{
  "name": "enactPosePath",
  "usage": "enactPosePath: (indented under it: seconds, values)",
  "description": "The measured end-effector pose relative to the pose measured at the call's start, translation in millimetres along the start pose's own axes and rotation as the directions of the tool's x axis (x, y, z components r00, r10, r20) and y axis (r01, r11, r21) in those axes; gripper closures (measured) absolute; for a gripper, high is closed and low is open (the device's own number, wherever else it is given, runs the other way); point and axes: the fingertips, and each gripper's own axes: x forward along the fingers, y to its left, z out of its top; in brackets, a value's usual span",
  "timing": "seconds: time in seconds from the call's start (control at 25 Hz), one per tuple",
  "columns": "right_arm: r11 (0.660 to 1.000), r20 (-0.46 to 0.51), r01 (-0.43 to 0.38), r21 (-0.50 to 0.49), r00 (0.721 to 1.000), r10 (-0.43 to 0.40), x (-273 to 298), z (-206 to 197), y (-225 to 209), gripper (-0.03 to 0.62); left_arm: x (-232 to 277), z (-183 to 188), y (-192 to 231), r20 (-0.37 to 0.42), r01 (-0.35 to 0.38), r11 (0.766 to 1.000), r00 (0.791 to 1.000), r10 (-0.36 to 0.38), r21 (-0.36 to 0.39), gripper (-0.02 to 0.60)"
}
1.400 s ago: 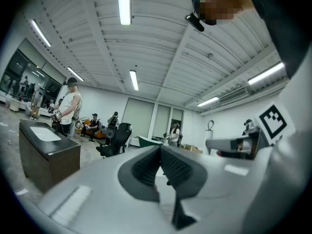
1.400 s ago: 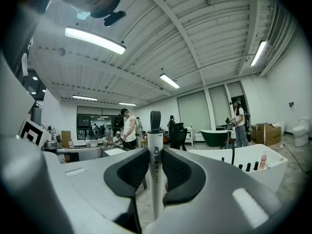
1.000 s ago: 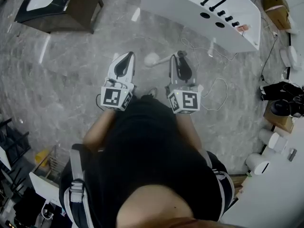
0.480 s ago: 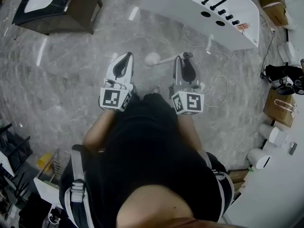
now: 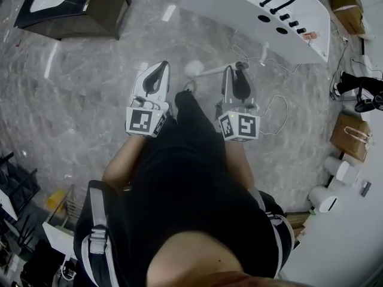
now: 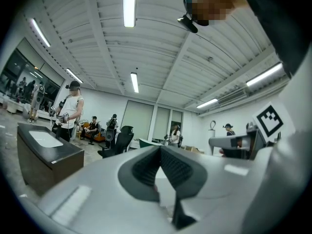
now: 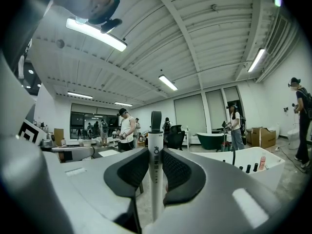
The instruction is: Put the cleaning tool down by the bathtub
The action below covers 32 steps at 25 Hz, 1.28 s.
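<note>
The cleaning tool is a white rod with a round white head, held level above the grey floor. My right gripper is shut on its handle. In the right gripper view the white handle stands upright between the dark pads, its dark loop end above them. The white bathtub lies ahead at the top of the head view, and its rim with black fittings shows to the right. My left gripper is level beside the right one, and its pads meet at the tips with nothing between them.
A dark cabinet with a white basin stands far left. A thin white cable loops on the floor by the bathtub. Boxes, bags and white containers crowd the right edge. Several people stand across the room.
Both grippers have drifted slightly forward and right, toward the bathtub, with the tool still held. The person's dark-clad leg has stepped forward between the grippers.
</note>
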Motion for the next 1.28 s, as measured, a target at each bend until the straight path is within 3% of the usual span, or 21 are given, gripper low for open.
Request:
enactPosePath:
  seconds: [0.88, 1.28]
  values:
    - [0.996, -0.001, -0.094, 0.001, 0.996, 0.094, 150, -8, -89, 0.503, 163, -7, 22, -0.027, -0.068, 0.996, 0.997, 0.069, 0.064, 0.572]
    - [0.995, -0.016, -0.101, 0.000, 0.995, 0.101, 208, -13, -103, 0.503, 214, -8, 47, -0.016, -0.073, 0.995, 0.997, 0.074, 0.066, 0.572]
